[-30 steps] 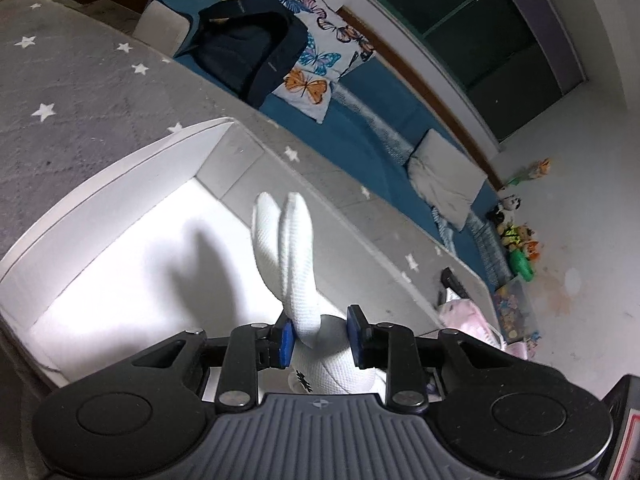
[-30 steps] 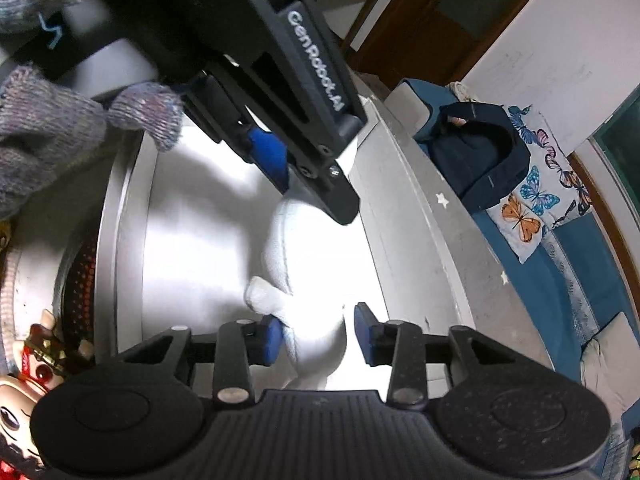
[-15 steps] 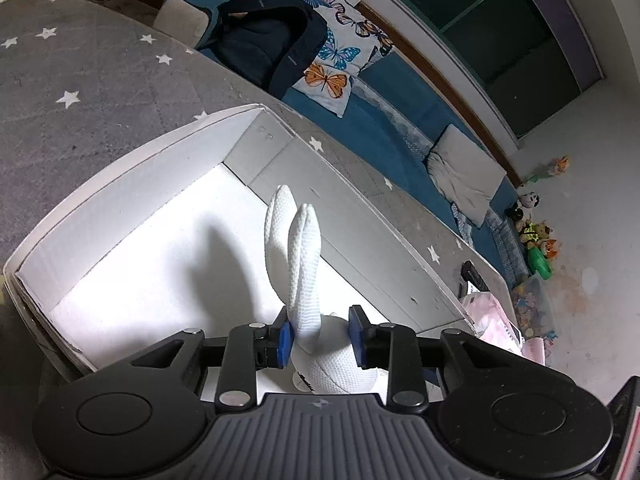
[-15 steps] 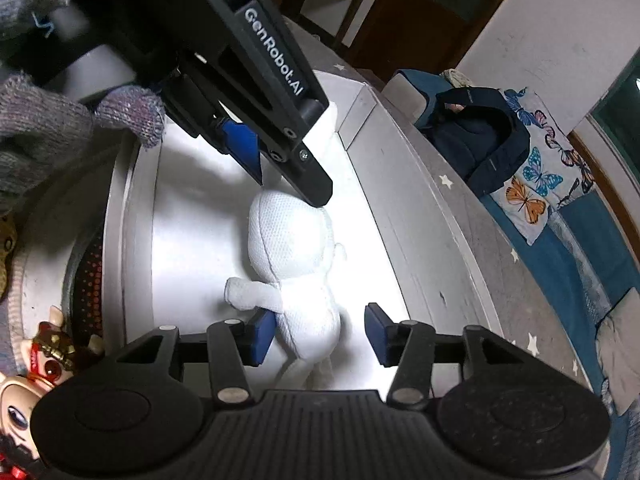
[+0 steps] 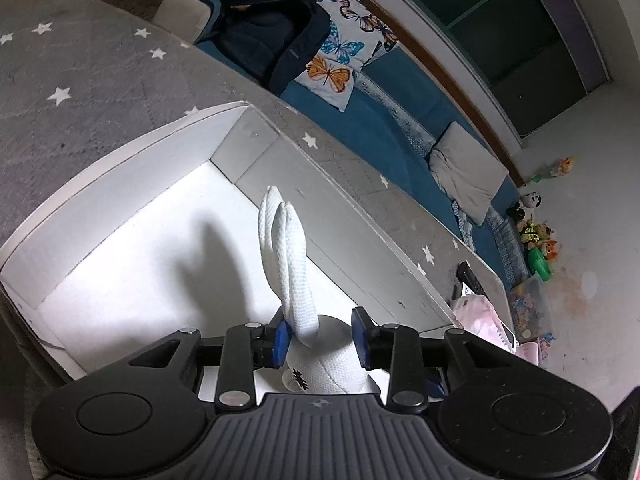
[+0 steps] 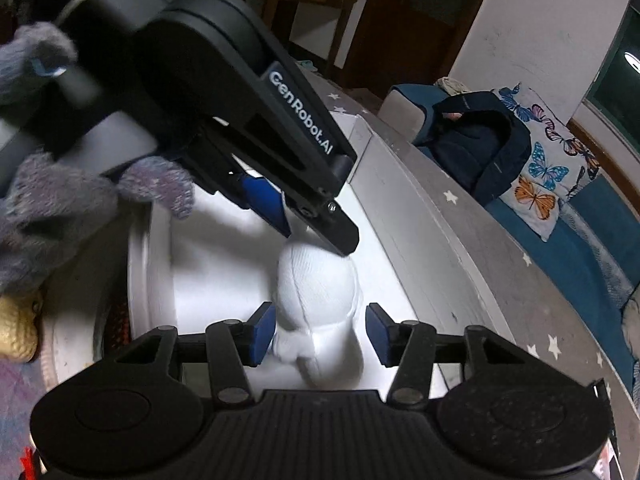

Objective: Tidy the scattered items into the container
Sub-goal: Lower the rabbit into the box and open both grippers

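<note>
Rabbit toy [image 5: 320, 364], white and knitted, sits between my left jaws with its head low against the gripper body and its two ears [image 5: 284, 252] standing up and away from me, pressed together. My left gripper [image 5: 320, 340] has its blue pads [image 5: 281, 342] spread wider than the ear base; the left pad seems to touch the ear, the right one stands clear of the head, so I judge the hold let go rather than clenched. The toy's long axis runs along my fingers, ears pointing toward the far wall of the container [image 5: 160, 168].

From my right wrist the same toy [image 6: 320, 304] lies straight ahead, head farther out, body and limbs nearer me, between the right gripper [image 6: 320, 336] pads with daylight on both sides: those jaws are released too, gripping nothing. The left gripper [image 6: 276, 208] reaches in from above, its fingertips at the crown of the head.

Beyond the jaws, the toy appears to rest on the white floor of the container, near the long wall on the sofa side and toward the near end. Both grippers are at the toy; the right one straddles the body and would have to back out along that axis. A gloved hand [image 6: 48, 200] holds the left tool at the container's near-left rim.
</note>
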The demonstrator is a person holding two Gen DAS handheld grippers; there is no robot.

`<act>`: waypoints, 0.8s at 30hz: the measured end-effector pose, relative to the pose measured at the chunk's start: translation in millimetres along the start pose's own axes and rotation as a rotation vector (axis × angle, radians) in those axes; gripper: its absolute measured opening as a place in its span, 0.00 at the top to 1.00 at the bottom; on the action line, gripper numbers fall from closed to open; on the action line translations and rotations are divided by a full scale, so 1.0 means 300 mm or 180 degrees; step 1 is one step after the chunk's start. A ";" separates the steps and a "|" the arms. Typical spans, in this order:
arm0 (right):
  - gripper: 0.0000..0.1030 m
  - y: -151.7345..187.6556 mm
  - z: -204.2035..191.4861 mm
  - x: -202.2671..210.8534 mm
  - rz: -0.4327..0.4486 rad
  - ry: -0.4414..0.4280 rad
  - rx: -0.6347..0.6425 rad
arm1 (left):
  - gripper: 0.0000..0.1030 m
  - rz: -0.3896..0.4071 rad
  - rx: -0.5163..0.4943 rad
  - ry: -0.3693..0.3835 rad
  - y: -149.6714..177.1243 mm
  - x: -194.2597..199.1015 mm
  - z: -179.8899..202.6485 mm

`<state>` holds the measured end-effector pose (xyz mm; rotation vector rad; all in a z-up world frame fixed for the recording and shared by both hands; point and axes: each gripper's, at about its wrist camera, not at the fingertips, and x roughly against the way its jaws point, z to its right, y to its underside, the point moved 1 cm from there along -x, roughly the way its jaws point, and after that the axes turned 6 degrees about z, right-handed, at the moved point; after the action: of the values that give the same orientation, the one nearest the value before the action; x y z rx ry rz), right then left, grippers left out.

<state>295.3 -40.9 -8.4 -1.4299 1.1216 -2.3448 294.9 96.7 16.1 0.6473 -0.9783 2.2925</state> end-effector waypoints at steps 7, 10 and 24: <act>0.51 0.005 0.053 -0.026 -0.0039 0.0132 -0.0190 | 0.66 -0.0095 0.0372 0.0075 -0.023 -0.004 -0.062; 0.51 0.007 0.062 -0.035 -0.0088 0.0289 -0.0173 | 0.66 -0.0056 0.0303 0.0079 -0.023 0.008 -0.057; 0.49 0.013 0.097 0.012 -0.0044 0.0577 -0.0410 | 0.66 0.0039 -0.0116 0.0063 0.030 0.090 -0.002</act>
<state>316.4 -60.3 -1.3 -1.2878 1.3352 -2.4945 269.2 100.0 28.0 0.6041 -1.0148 2.2821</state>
